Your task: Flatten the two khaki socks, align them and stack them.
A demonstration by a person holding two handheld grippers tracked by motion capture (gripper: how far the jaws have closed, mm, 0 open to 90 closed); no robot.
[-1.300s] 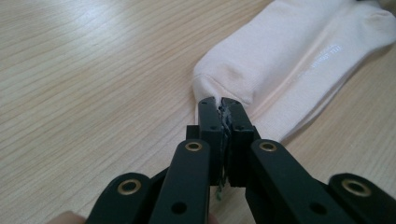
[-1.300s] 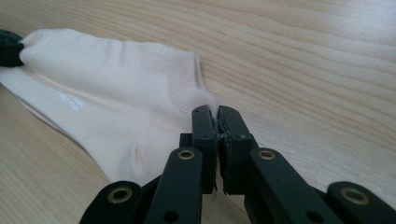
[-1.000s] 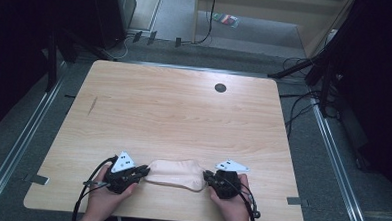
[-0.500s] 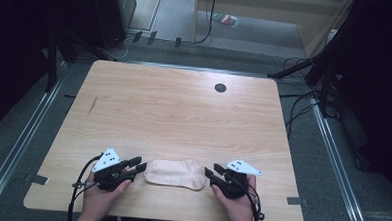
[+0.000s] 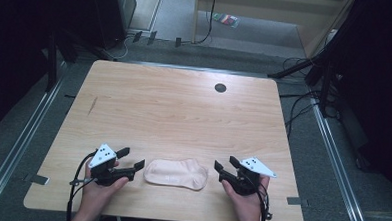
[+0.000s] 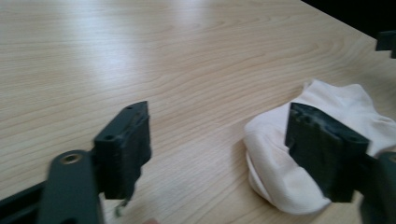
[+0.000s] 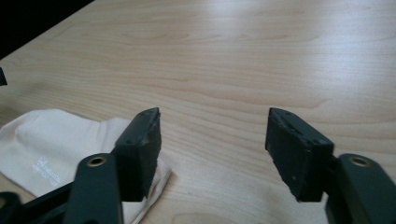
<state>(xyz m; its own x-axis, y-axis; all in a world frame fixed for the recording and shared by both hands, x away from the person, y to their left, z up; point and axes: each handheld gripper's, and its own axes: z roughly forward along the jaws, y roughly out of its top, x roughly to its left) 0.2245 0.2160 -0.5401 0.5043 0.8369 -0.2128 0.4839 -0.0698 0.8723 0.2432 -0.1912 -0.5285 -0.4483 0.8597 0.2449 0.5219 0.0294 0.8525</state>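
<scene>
Item: one cream sock (image 5: 176,173), flat on the wooden table (image 5: 174,109) near its front edge, between the two tools. Left gripper (image 5: 133,158): jaws have just been opening, nothing between them; one jaw hides part of the sock's end. Right gripper (image 5: 225,166): likewise just opening, nothing held; sock's printed mark too small to read

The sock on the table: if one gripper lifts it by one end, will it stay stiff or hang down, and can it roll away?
The sock would probably hang limp: it is thin cloth, lying flat with soft folds at its end. It looks light for its size. Rolling seems unlikely, since it rests flat on the table; a push would likely bunch it up.
</scene>
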